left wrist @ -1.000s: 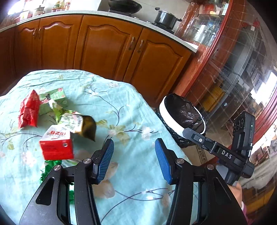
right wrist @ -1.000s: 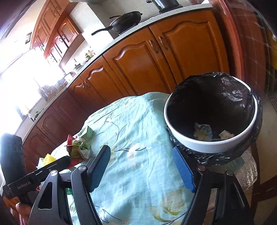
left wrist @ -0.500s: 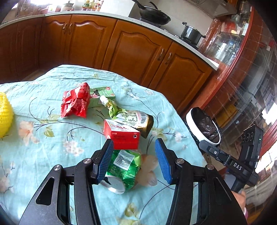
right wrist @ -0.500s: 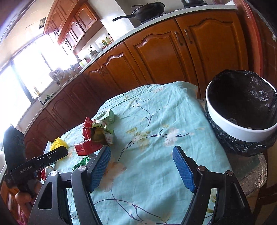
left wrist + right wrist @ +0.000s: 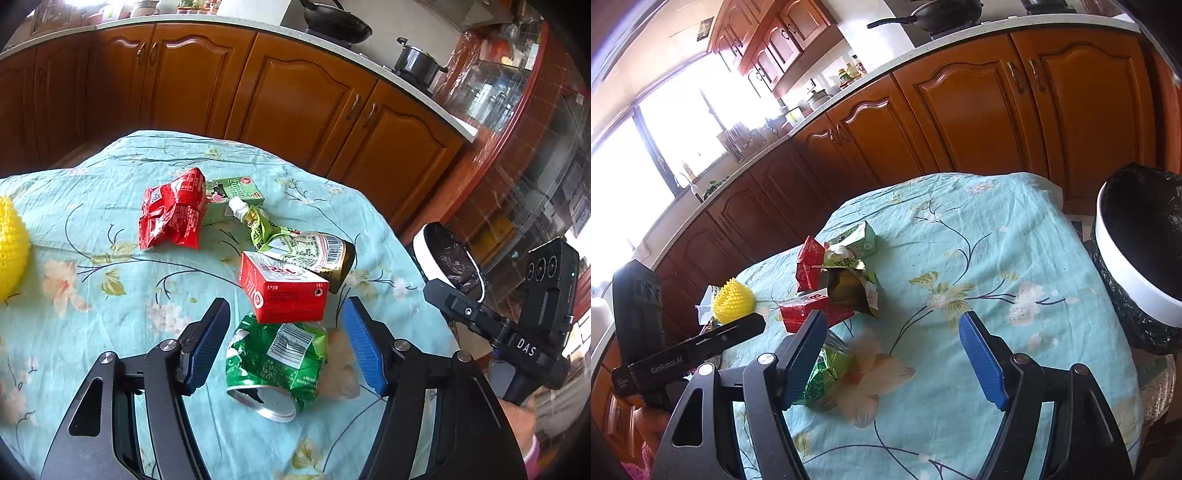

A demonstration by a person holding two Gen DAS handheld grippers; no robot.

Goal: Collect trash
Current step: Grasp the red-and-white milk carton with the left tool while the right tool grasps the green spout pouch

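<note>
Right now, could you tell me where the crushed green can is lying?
In the left wrist view the crushed green can lies on the tablecloth between the open fingers of the left tool, just in front of the red carton.

Bare tablecloth (image 5: 979, 258) right of trash pile; red carton (image 5: 284, 295) just behind crushed can (image 5: 277, 365).

Left gripper (image 5: 286, 347), jaws spread wide, is hovering over a crushed green can (image 5: 277, 363) that is lying on the floral tablecloth (image 5: 92, 280). A red carton (image 5: 282, 291) is sitting just beyond the can, touching a squashed bottle (image 5: 295, 245); a red wrapper (image 5: 173, 214) and green carton (image 5: 232, 197) are lying farther back. A bin (image 5: 448, 260) lined with a black bag is standing past the table's right edge.
</note>
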